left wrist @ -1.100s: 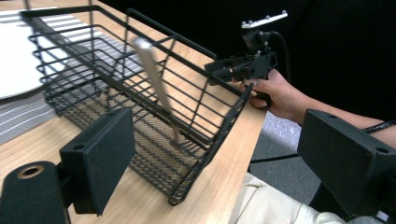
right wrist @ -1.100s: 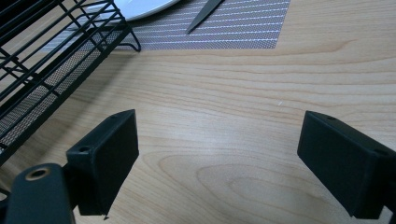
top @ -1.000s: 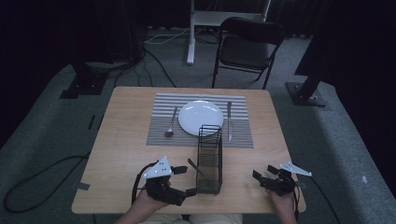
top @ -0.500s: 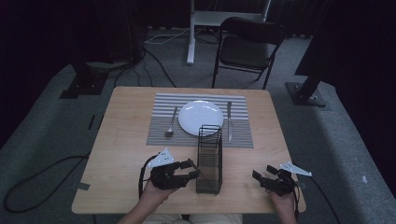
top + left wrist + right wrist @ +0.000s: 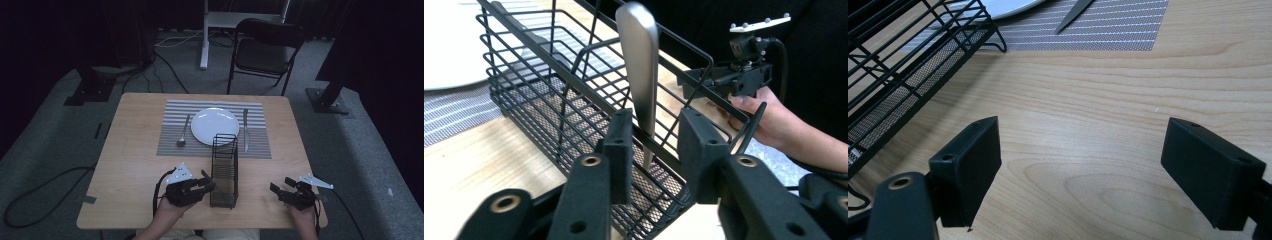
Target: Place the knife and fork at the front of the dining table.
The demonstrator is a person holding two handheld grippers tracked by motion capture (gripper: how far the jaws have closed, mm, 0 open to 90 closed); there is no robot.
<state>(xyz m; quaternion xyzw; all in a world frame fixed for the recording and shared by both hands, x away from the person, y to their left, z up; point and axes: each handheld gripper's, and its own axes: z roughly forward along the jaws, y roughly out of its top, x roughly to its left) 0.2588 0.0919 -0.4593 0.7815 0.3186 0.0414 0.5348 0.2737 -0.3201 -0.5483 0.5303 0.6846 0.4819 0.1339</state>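
- Left gripper sat at the near-left side of the wire basket. Its jaws had just been closing and stood narrow, with the handle of the utensil between them. I still saw a gap on each side, so no grip yet.
- The utensil stood nearly upright inside the basket at its near end. Its working end was hidden low in the basket, so I could not tell what kind it was.
- Right gripper rested to the right of the basket, well apart from it, jaws wide and holding nothing.
- Risk 1: the jaws reached over the basket's rim wires. Closing further could have pinched a wire along with the handle.
- Risk 2: the handle was smooth and tapered. A light or off-centre pinch could have let it slide or swing on the lift.
- Risk 3: nothing steadied the basket. A tilted pull could have snagged the utensil's low end and dragged or tipped the basket.
- Risk 4: the plate and knife lay just beyond the basket's far end. A shoved basket could have knocked them.
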